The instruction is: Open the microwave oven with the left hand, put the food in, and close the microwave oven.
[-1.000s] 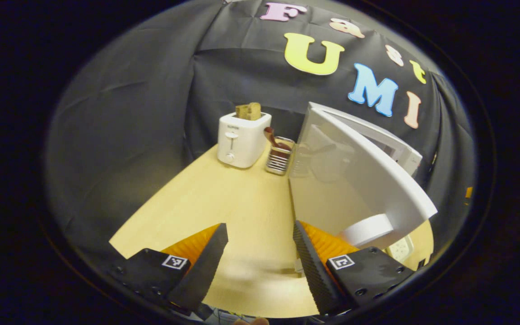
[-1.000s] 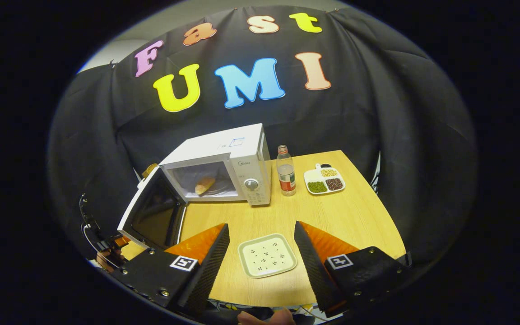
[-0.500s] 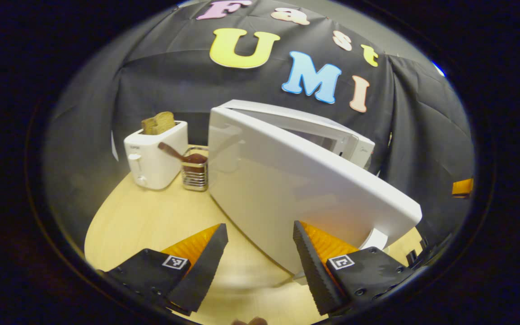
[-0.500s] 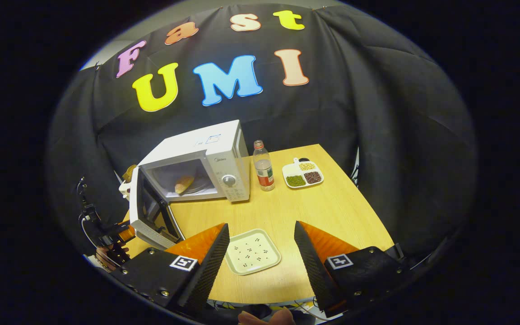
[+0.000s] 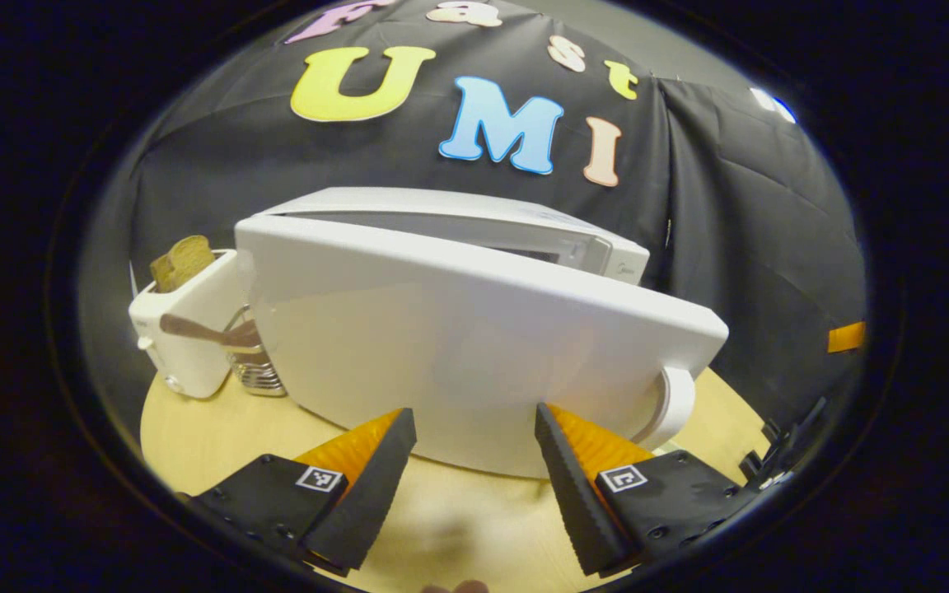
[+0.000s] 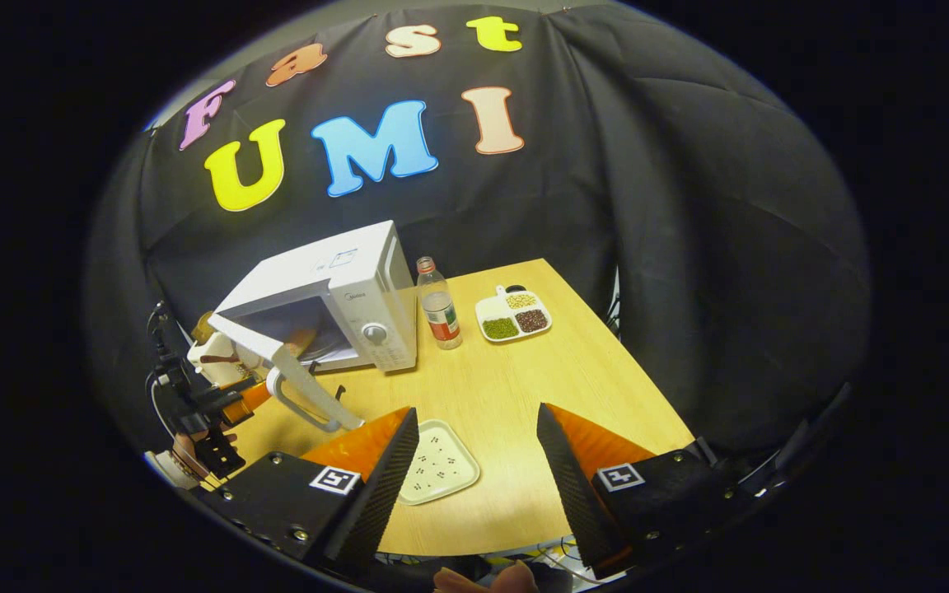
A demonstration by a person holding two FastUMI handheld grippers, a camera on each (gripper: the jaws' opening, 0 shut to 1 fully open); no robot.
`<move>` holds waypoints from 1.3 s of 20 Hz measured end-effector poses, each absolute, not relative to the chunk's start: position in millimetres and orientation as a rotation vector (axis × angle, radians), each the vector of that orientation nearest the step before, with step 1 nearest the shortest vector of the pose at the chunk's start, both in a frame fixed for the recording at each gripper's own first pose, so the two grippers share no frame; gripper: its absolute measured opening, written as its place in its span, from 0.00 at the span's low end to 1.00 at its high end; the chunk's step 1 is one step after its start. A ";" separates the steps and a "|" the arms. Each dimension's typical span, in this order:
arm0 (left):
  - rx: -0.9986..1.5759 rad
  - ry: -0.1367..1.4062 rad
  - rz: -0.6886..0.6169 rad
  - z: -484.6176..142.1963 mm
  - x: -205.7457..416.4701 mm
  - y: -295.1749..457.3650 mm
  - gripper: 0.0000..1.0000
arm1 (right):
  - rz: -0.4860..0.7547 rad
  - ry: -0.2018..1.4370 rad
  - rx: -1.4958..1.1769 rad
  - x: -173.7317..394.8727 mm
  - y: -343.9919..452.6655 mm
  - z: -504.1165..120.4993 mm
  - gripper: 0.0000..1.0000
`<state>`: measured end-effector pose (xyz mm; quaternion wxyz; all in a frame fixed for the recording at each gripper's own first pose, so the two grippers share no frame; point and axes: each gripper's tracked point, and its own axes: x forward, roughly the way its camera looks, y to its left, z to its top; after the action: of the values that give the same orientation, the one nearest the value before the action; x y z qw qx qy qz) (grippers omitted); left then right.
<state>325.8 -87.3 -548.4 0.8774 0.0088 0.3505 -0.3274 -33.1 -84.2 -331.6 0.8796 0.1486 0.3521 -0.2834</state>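
A light wooden table [image 6: 540, 387] carries a white microwave [image 6: 343, 284] at far left, with a toaster [image 5: 182, 333] and a wire holder [image 5: 256, 375] beyond it. A bottle [image 6: 439, 305] stands just right of the microwave, then a divided dish [image 6: 514, 313]. A square plate [image 6: 440, 463] lies near.

A toaster [image 5: 186, 329] with bread [image 5: 180, 259] stands at nine o'clock on the table [image 6: 540, 371], a utensil rack [image 5: 256, 371] just beside it. A bottle [image 6: 439, 305] stands near twelve o'clock, a bean tray [image 6: 512, 314] at one o'clock, a plate [image 6: 437, 463] at six.
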 end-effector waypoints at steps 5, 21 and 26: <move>0.050 0.695 -0.700 -557.0 361.0 -119.9 0.97 | -0.638 0.739 0.330 -34.2 -97.1 -333.9 0.89; 0.025 0.752 -0.695 -568.2 380.1 -149.4 0.84 | -0.598 0.735 0.335 -18.9 -117.0 -333.9 0.89; -0.024 0.666 -0.690 -476.2 337.1 -146.0 0.92 | -0.514 0.652 0.319 -5.2 -124.8 -308.5 0.89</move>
<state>337.1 -146.0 -476.2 0.8872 -0.0113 0.3202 -0.3319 -5.2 -124.8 -308.5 0.9028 0.1543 0.3153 -0.2485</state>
